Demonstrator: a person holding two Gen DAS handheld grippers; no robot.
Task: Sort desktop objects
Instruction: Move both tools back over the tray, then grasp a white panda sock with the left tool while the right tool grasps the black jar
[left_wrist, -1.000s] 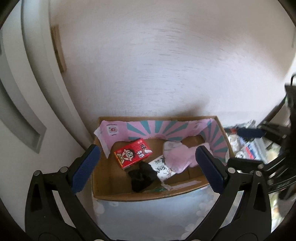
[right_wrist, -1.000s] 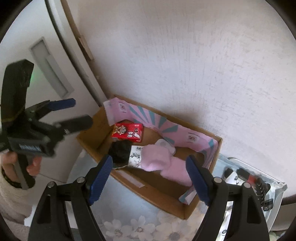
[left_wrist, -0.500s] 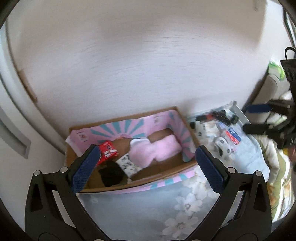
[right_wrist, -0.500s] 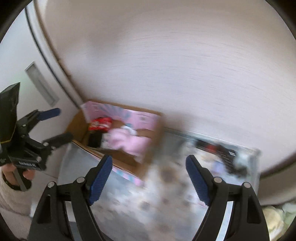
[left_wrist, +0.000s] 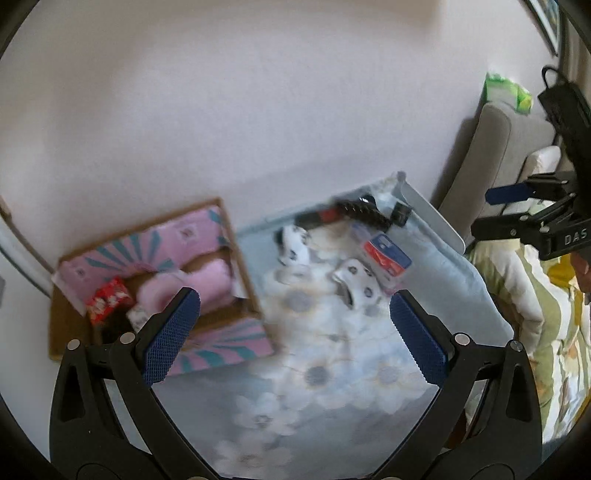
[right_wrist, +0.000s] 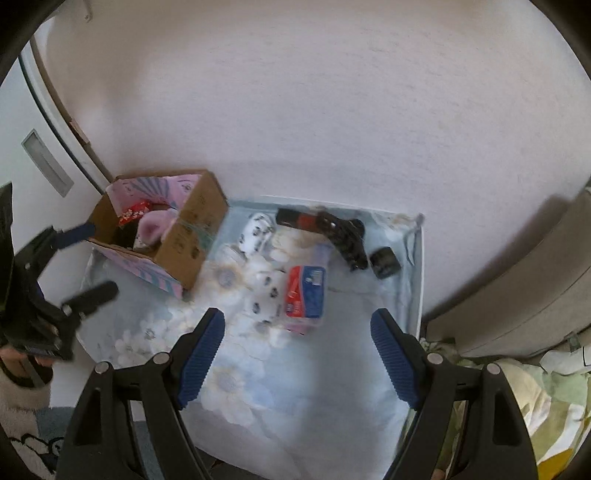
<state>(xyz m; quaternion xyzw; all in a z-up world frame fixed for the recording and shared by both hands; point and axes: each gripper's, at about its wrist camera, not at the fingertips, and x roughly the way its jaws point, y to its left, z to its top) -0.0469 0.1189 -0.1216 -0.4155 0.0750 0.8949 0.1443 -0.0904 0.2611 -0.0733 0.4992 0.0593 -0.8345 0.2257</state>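
Note:
A cardboard box with pink and teal lining stands at the table's left. It holds a red snack pack, a pink fluffy item and something black. On the floral cloth lie white spotted socks, a red-and-blue packet, a black-and-red tool and a small black cylinder. My left gripper is open and empty above the cloth. My right gripper is open and empty in front of the packet.
A white wall is behind the table. A grey chair and a striped green-yellow fabric are at the right. A white door is at the left. The left gripper also shows in the right wrist view.
Both grippers swung right, away from the box and toward the loose items on the cloth. Both stayed open and empty.

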